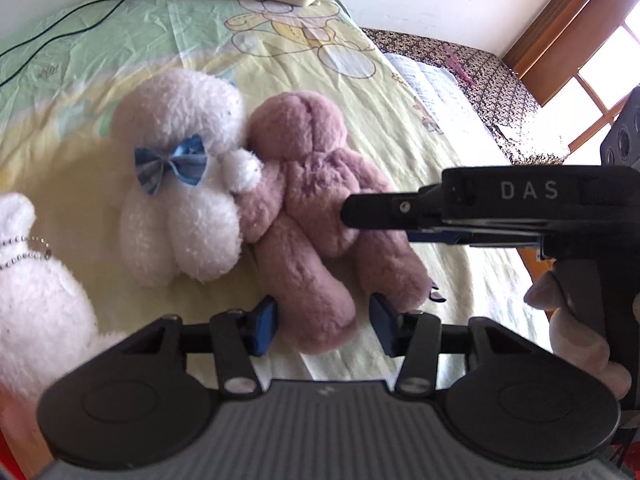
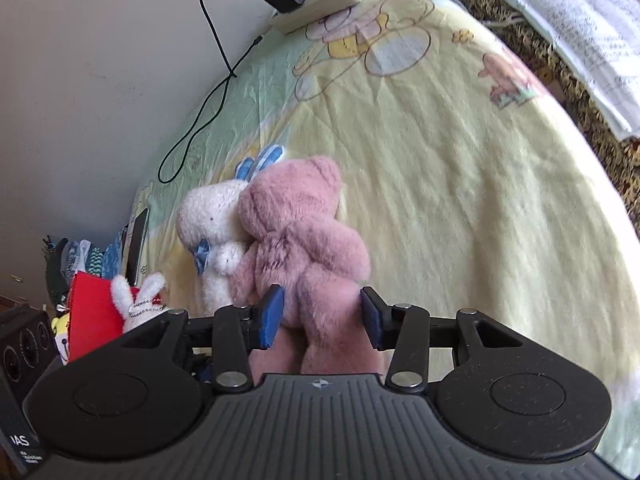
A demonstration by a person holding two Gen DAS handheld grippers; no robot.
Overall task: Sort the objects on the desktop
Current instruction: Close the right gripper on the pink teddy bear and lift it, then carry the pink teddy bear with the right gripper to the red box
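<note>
The left gripper (image 1: 324, 326) is clenched on one leg of the pink bear (image 1: 308, 200), the right gripper (image 2: 324, 316) clamps its lower body, and the bear lies on the yellow sheet (image 2: 460, 200) with the white plush (image 1: 180, 184) touching it at 9 o'clock.

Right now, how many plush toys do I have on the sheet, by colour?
Pink: 1, the pink bear.
White: 2, the white plush with blue bow and the small white bunny.
Total: 3.
</note>
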